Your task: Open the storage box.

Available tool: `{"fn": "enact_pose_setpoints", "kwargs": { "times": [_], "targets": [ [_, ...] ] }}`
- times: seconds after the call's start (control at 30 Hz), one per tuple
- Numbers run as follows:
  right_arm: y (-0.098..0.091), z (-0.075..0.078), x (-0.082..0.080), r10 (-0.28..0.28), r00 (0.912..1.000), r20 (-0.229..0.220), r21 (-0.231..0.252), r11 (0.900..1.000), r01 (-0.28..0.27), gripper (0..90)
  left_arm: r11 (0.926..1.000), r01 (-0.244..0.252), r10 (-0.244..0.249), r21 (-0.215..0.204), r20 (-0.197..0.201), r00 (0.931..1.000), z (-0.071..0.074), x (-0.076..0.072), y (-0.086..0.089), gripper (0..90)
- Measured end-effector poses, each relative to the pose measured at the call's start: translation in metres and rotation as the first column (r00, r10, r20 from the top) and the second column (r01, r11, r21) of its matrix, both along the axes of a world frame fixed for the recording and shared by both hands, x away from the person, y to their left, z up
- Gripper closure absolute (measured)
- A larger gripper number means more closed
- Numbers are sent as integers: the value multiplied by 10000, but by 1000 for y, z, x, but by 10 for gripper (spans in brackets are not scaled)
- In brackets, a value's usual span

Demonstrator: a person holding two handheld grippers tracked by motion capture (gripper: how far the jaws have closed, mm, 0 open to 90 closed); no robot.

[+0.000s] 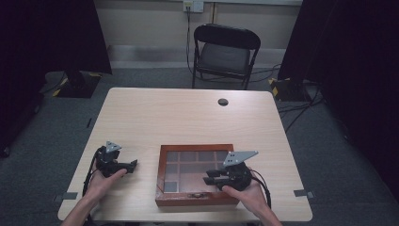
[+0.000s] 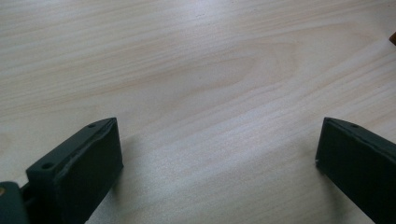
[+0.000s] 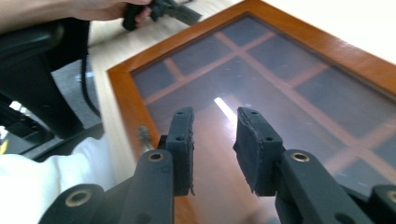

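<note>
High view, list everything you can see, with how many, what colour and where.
Wooden box with glass lid: one, reddish-brown, near table edge, centre-right.
Latch: one, metal, on the box's near side.
Table: one, light wood.
Cable hole: one, dark, far side of table.
Folding chair: one, black, beyond table.
Wall socket: one, white, back wall.
Floor tape: grey pieces by the near table corners.
Left tongs: black, open, resting on bare tabletop.
Right tongs: black, narrow gap, nothing between, over box lid.

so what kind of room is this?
Probably a lab or recording setup, not a home: dark curtains on both sides, a lone folding chair beyond a bare wooden table, cables trailing across grey carpet.
</note>
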State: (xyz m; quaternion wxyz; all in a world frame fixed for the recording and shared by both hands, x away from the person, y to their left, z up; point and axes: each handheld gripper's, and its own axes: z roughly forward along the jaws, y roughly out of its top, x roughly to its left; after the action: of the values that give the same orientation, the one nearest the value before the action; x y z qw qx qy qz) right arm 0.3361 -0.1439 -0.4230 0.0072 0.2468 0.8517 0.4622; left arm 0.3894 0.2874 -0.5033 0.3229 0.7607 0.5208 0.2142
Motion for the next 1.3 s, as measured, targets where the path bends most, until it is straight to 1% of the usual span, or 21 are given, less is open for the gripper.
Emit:
{"fn": "enact_pose_setpoints", "kwargs": {
  "times": [0.03,0.07,0.1,0.17,0.2,0.23,0.27,0.37,0.4,0.43,0.53,0.73,0.97,1.1,1.17,1.3],
  "targets": [
    [0,0,0,0,10000,0,0,10000,0,672,10000,0,0,0,0,10000,0,0,0,0],
    [3,-2,-2,134,9999,-105,38,9999,-133,673,10000,7,-7,5,0,10000,0,0,0,0],
    [7,-5,-4,367,9992,-148,-102,9993,-368,674,10000,19,-19,9,-3,10000,0,0,0,0],
    [8,-7,-5,428,9989,-184,-109,9990,-430,679,10000,11,-11,22,9,10000,0,0,0,0],
    [12,-10,-8,640,9976,-261,-215,9977,-646,684,10000,15,-15,21,15,10000,0,0,0,0],
    [12,-10,-8,640,9976,-261,-215,9977,-646,684,10000,24,-24,21,15,10000,0,0,0,0],
    [15,-11,-11,821,9962,-277,-192,9964,-827,692,10000,42,-42,38,17,10000,0,0,0,0],
    [19,-12,-13,1087,9937,-285,-290,9936,-1095,714,10000,53,-53,53,28,10000,0,1,0,0],
    [21,-14,-14,1190,9922,-360,-307,9923,-1201,734,10000,53,-53,53,28,10000,0,1,0,0],
    [21,-16,-15,1260,9909,-470,-163,9918,-1269,741,10000,55,-55,54,29,10000,0,1,0,0],
    [20,-17,-16,1328,9895,-572,-57,9911,-1333,748,10000,75,-75,28,19,10000,0,1,1,0],
    [19,-20,-20,1536,9873,-416,-293,9875,-1549,787,9999,122,-122,20,19,9999,0,1,1,0],
    [21,-20,-20,1596,9863,-427,-276,9866,-1608,795,9999,118,-119,30,45,9999,0,1,1,0],
    [24,-20,-21,1682,9853,-304,-269,9852,-1690,805,9999,128,-128,26,40,9999,0,1,1,0],
    [26,-20,-20,1707,9852,-159,-317,9847,-1711,809,9999,136,-137,18,38,9999,0,2,1,0],
    [27,-20,-18,1701,9854,-124,-313,9849,-1704,812,9999,146,-146,27,47,9999,0,2,1,0]
  ]
}}
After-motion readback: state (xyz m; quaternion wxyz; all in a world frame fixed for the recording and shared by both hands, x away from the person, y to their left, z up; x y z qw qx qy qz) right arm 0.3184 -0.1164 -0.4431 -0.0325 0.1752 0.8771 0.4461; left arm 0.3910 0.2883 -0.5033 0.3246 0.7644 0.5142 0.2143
